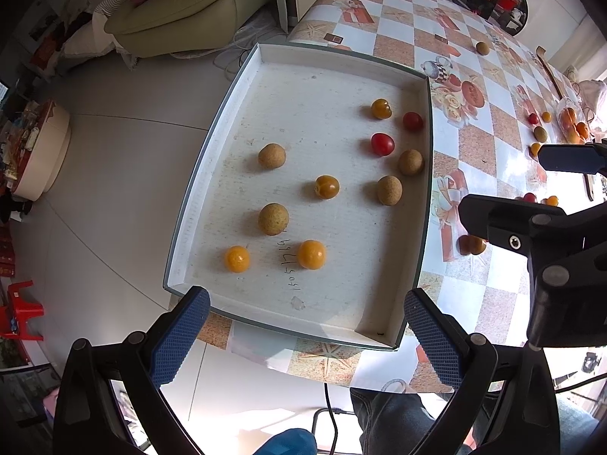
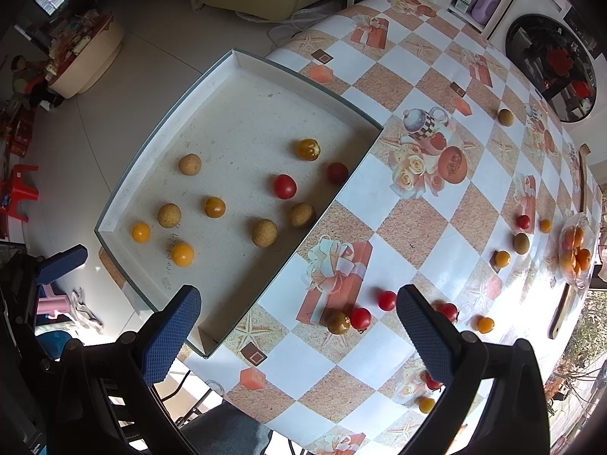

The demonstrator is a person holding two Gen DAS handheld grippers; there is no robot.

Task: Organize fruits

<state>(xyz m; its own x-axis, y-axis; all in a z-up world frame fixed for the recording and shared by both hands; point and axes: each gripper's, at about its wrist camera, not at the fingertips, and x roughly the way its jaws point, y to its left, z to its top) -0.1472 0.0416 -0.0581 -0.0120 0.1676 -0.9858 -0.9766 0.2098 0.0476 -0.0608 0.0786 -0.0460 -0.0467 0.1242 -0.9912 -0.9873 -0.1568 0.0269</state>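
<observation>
A shallow white tray (image 1: 212, 174) (image 2: 151, 140) overhangs the table's left edge. In it lie several small fruits: brown round ones (image 1: 271, 156), yellow-orange ones (image 1: 311, 254) and red cherry tomatoes (image 1: 382, 144) (image 2: 284, 186). More fruits lie loose on the checked tablecloth (image 2: 413, 227): a dark yellow one (image 2: 338, 322) touching a red tomato (image 2: 360, 318), and another red one (image 2: 386, 300). My left gripper (image 1: 307, 337) hangs open over the tray's near rim, nothing between its fingers. Above the loose fruits my right gripper (image 2: 299, 333) (image 1: 523, 185) is open and holds nothing.
At the far right stand a clear bowl of oranges (image 2: 574, 254) and a wooden stick (image 2: 582, 189). A lone brown fruit (image 2: 505, 117) lies far back. Beyond the table are a green sofa (image 1: 182, 11), a washing machine (image 2: 550, 64) and a red stool (image 1: 21, 314). A person's knees show below.
</observation>
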